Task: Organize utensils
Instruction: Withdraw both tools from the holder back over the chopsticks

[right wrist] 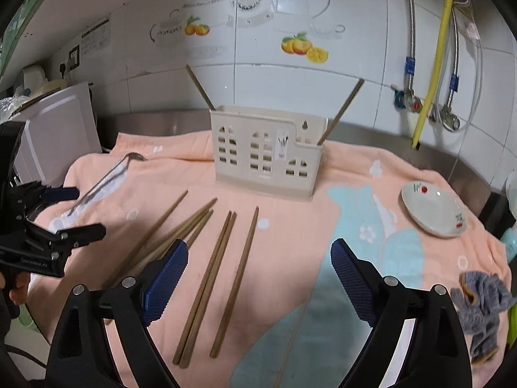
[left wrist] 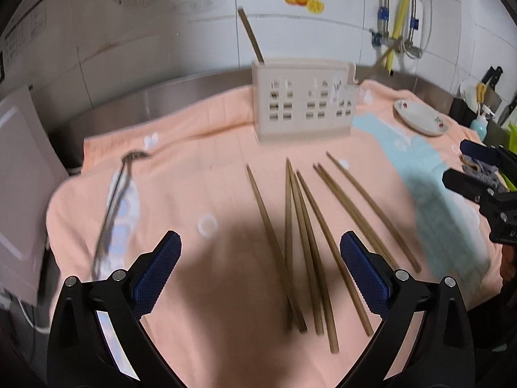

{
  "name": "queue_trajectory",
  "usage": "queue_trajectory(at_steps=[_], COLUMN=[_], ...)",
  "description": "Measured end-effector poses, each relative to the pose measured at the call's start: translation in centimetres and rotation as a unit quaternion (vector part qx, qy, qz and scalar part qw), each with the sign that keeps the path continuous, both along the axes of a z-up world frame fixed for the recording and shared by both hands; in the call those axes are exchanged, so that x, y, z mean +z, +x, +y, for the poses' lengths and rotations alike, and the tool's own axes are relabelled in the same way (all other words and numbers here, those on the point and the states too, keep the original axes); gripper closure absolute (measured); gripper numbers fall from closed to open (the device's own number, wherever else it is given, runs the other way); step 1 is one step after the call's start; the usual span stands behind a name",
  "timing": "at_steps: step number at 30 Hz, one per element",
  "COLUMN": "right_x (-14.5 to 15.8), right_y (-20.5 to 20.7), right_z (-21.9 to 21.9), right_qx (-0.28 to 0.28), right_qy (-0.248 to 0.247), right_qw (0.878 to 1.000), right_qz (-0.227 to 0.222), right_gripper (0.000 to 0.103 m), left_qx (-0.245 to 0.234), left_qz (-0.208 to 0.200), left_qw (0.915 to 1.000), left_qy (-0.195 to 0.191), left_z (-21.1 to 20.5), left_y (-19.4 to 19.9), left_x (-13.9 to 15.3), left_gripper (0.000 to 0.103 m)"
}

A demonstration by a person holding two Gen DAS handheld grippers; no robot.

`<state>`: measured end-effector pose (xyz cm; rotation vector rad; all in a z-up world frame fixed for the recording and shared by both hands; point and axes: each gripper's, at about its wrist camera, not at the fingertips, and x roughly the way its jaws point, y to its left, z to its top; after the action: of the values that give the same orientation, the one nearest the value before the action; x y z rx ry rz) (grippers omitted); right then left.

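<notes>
Several wooden chopsticks (left wrist: 307,242) lie loose on the peach towel (left wrist: 200,168) in front of a cream utensil holder (left wrist: 303,103); they also show in the right wrist view (right wrist: 206,274). The holder (right wrist: 265,152) has one chopstick (right wrist: 200,89) leaning out at its left and another (right wrist: 342,110) at its right. My left gripper (left wrist: 260,278) is open and empty above the chopsticks' near ends. My right gripper (right wrist: 258,278) is open and empty above the towel, with chopsticks between its fingers.
Metal tongs (left wrist: 113,200) lie at the towel's left. A small white dish (right wrist: 433,210) sits at the right. A grey cloth (right wrist: 484,307) lies at the near right edge. A white appliance (right wrist: 58,129) stands at the left. Pipes and a yellow hose (right wrist: 433,64) run down the tiled wall.
</notes>
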<state>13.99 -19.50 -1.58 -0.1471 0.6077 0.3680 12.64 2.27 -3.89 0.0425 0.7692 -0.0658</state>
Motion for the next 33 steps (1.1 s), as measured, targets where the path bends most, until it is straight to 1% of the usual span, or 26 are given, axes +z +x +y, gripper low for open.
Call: queue_trajectory(at_steps=[2,6,11,14,18,20,21,22,23,26,27,29,31,32,33], right_x=[-0.5,-1.4,-2.1,-2.5,-3.1,-3.4,-3.5,-3.5,-3.6,-3.7,-3.8,-3.9,-4.1,-4.2,-4.3], right_y=[-0.1,-0.1,-0.2,-0.1,0.0,0.0,0.0,0.0,0.0,0.1,0.1,0.1,0.1,0.2,0.2], right_z=[-0.2,-0.5,-0.7,-0.7,-0.5,-0.2,-0.2,-0.1,-0.1,-0.1,-0.1,-0.1,-0.1,-0.1,-0.1], right_qx=[-0.002,-0.005,-0.006,-0.005,-0.001,0.002,0.003,0.003,0.003,0.002,0.001,0.001,0.0,0.001,0.001], right_qy=[0.002,0.004,0.006,0.005,0.005,0.003,0.003,0.003,0.004,0.004,0.004,0.004,0.005,0.005,0.005], right_qw=[1.0,1.0,0.999,0.999,0.999,0.999,0.999,0.999,0.999,0.998,0.998,0.998,0.998,0.998,0.998], right_qz=[0.009,0.022,0.033,0.039,0.048,0.051,0.052,0.052,0.054,0.055,0.057,0.059,0.061,0.063,0.064], right_gripper=[0.016,0.015,0.014,0.014,0.014,0.014,0.014,0.014,0.014,0.014,0.014,0.014,0.014,0.014,0.014], left_qx=[0.004,0.015,0.026,0.029,0.042,0.044,0.044,0.044,0.044,0.04,0.037,0.034,0.03,0.027,0.025], left_qz=[0.008,0.032,0.057,0.059,0.059,0.059,0.061,0.063,0.063,0.063,0.063,0.063,0.065,0.066,0.066], left_qw=[1.0,0.9991,0.9978,0.9976,0.9966,0.9963,0.9957,0.9953,0.995,0.9947,0.9946,0.9942,0.9936,0.9934,0.9934], left_qy=[-0.002,-0.022,-0.024,-0.021,-0.04,-0.046,-0.054,-0.06,-0.063,-0.071,-0.074,-0.08,-0.088,-0.09,-0.09], left_z=[-0.1,0.0,0.0,0.0,0.5,0.6,0.7,0.7,0.8,0.6,0.5,0.3,0.2,0.0,-0.1], left_y=[-0.3,-0.7,-0.6,-0.7,-0.6,-0.6,-0.5,-0.5,-0.4,-0.3,-0.2,-0.1,0.1,0.2,0.3], left_x=[-0.8,-2.6,-4.6,-5.1,-5.3,-5.4,-5.5,-5.5,-5.6,-5.6,-5.6,-5.6,-5.6,-5.6,-5.6], left_gripper=[0.005,0.005,0.005,0.006,0.007,0.014,0.021,0.026,0.027,0.038,0.044,0.051,0.066,0.068,0.073])
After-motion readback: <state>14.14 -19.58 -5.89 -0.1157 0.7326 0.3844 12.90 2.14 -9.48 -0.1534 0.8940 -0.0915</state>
